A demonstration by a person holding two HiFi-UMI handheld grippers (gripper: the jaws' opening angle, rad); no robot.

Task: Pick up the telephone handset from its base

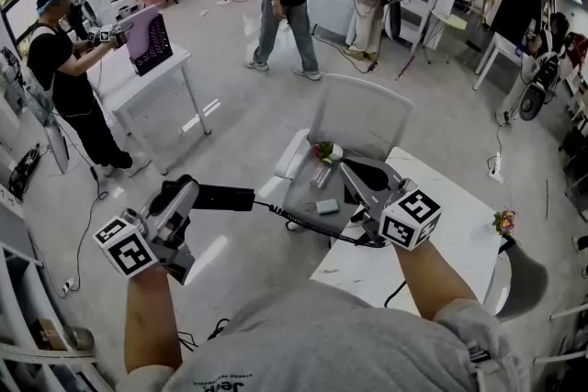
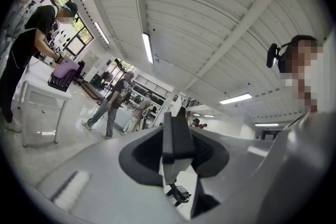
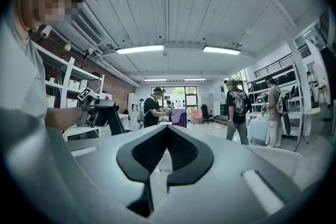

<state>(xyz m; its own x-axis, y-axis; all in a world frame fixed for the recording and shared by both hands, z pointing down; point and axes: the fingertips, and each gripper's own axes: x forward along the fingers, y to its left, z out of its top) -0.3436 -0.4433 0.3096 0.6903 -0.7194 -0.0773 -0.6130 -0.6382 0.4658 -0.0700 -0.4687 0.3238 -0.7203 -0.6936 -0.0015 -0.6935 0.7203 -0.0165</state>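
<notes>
In the head view my left gripper (image 1: 190,189) is shut on one end of the black telephone handset (image 1: 225,196), which it holds level in the air to the left of the white table (image 1: 459,225). The handset's black cord (image 1: 303,223) runs right and goes out of sight under my right gripper (image 1: 349,168). The base is hidden. In the left gripper view the handset (image 2: 176,139) stands clamped between the pads. The right gripper (image 3: 167,129) has its jaws together with nothing between them. It sees the left gripper (image 3: 100,110) off to its left.
A white chair (image 1: 358,119) stands past the table, with a small vase of flowers (image 1: 322,151) and a small grey block (image 1: 327,207) in front of it. More flowers (image 1: 503,220) lie at the table's right edge. Several people stand farther off, one at a side table (image 1: 147,78).
</notes>
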